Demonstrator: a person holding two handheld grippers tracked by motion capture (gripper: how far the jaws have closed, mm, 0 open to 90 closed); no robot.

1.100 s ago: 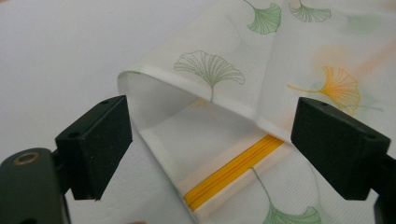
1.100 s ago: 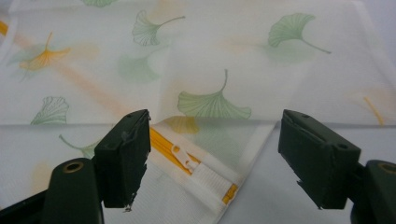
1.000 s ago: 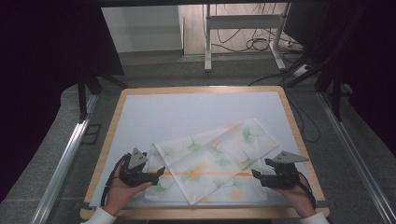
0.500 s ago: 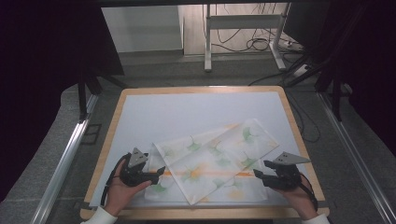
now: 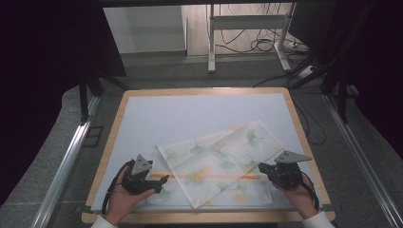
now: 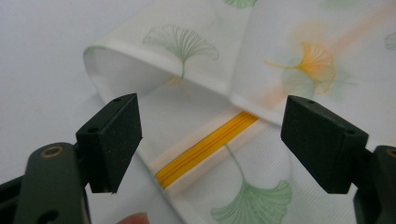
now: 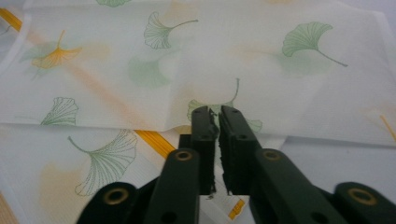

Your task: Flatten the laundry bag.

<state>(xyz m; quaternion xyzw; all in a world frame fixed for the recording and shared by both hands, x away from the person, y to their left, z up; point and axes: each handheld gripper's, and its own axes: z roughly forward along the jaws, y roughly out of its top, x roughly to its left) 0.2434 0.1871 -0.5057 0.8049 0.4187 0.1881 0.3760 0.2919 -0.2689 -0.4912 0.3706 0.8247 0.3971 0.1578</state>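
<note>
Folding is under way on a thin white woven cloth printed with green and orange ginkgo leaves and an orange stripe (image 5: 218, 168), which lies on the pale worktop with a light wooden rim (image 5: 190, 111), toward its near edge and between the two hands. One fold appears already made: an upper layer lies diagonally across the lower one, so the cloth is doubled over much of its area and its outline is irregular rather than square.

The right tool (image 7: 217, 122) has just been closing, and in the right gripper view its jaws stand nearly together with the edge of the upper cloth layer pinched between them; the grip looks taken at the right-hand side of the cloth. The left tool (image 6: 212, 140) has its jaws wide apart, hovering at the left side where a rounded folded edge and the orange stripe lie between the pads, which do not press on the fabric.

Judgement: the task is partly done. The right side is secured; the left grip is outstanding. Remaining, as far as can be judged, are closing the left tool on its edge, lifting or drawing the layer over, and squaring the cloth into a neat fold
</note>
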